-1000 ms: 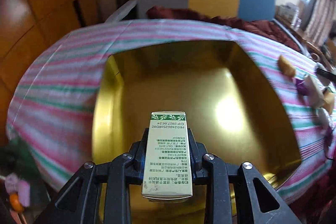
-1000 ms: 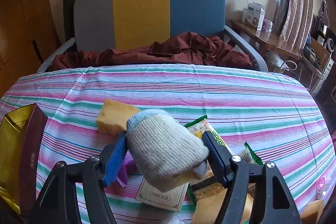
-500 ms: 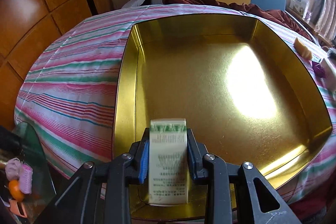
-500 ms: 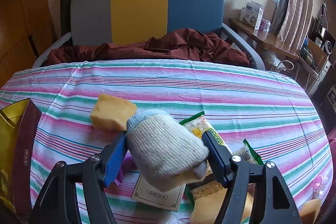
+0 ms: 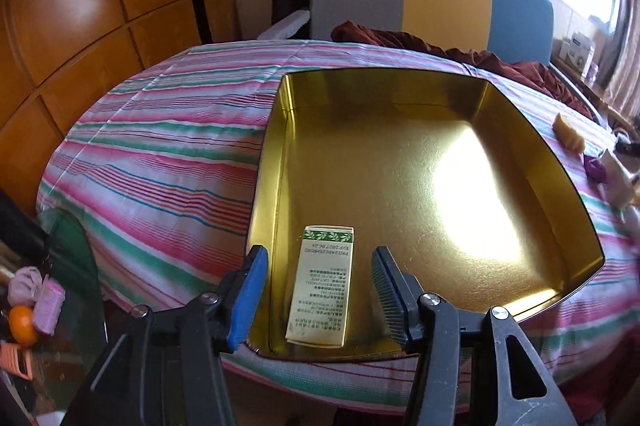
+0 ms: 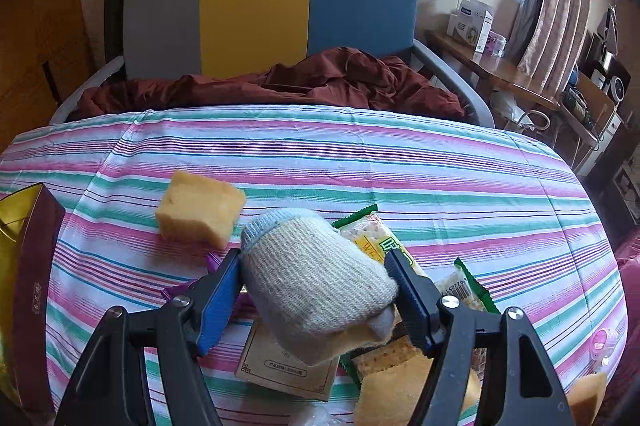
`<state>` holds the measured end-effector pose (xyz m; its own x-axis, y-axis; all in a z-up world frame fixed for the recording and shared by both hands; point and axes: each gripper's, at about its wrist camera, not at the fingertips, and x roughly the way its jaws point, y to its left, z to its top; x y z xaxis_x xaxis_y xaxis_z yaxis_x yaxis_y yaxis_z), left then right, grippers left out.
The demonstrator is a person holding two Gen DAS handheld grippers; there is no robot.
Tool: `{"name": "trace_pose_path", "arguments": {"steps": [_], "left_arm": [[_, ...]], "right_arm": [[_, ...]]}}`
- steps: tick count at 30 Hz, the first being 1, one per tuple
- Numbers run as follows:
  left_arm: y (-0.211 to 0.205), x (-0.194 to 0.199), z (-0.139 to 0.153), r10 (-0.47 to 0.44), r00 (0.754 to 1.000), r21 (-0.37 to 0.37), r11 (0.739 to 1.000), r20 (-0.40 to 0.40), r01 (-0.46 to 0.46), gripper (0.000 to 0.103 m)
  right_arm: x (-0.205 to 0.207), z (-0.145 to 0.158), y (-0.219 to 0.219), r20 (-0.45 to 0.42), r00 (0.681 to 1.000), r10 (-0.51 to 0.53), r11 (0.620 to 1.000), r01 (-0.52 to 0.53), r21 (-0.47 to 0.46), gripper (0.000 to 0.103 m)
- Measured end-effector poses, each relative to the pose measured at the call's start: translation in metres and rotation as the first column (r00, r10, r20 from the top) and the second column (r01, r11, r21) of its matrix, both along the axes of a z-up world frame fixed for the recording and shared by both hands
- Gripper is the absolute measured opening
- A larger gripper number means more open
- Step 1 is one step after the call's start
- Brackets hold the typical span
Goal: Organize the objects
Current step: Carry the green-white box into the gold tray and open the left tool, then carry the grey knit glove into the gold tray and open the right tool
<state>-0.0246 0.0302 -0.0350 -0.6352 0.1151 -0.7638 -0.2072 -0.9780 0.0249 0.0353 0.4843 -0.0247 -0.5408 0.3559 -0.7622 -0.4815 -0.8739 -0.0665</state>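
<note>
1 carton (image 5: 322, 284) lies flat between opening left jaws, touching neither.

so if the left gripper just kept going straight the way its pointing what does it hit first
Most likely the small printed box, which lies between the opening jaws of the left gripper, free of both pads. Under and past it is the floor of the gold tray. Depth is hard to judge in the fisheye view.

Glossy gold metal tray (image 5: 520, 130), matt paper carton (image 5: 322, 286), coarse knitted sock (image 6: 316, 278), striped woven tablecloth (image 5: 160, 162).
</note>
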Motion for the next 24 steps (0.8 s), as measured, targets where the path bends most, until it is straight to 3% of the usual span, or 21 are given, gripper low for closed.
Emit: {"name": "trace_pose_path", "arguments": {"steps": [13, 18, 24], "left_arm": [[-0.022, 0.020, 0.032, 0.074, 0.990, 0.016, 0.997, -0.121, -0.072, 0.059], [-0.025, 0.022, 0.041, 0.077, 0.986, 0.033, 0.997, -0.150, -0.073, 0.060], [-0.029, 0.020, 0.040, 0.090, 0.986, 0.044, 0.995, -0.144, -0.084, 0.061]], "right_arm": [[-0.001, -0.009, -0.003, 0.063, 0.997, -0.048, 0.999, 0.047, 0.019, 0.072], [0.010, 0.001, -0.011, 0.030, 0.997, -0.077, 0.997, 0.077, 0.000, 0.072], [0.018, 0.029, -0.055, -0.057, 0.998, 0.003, 1.000, -0.003, -0.013, 0.072]]}}
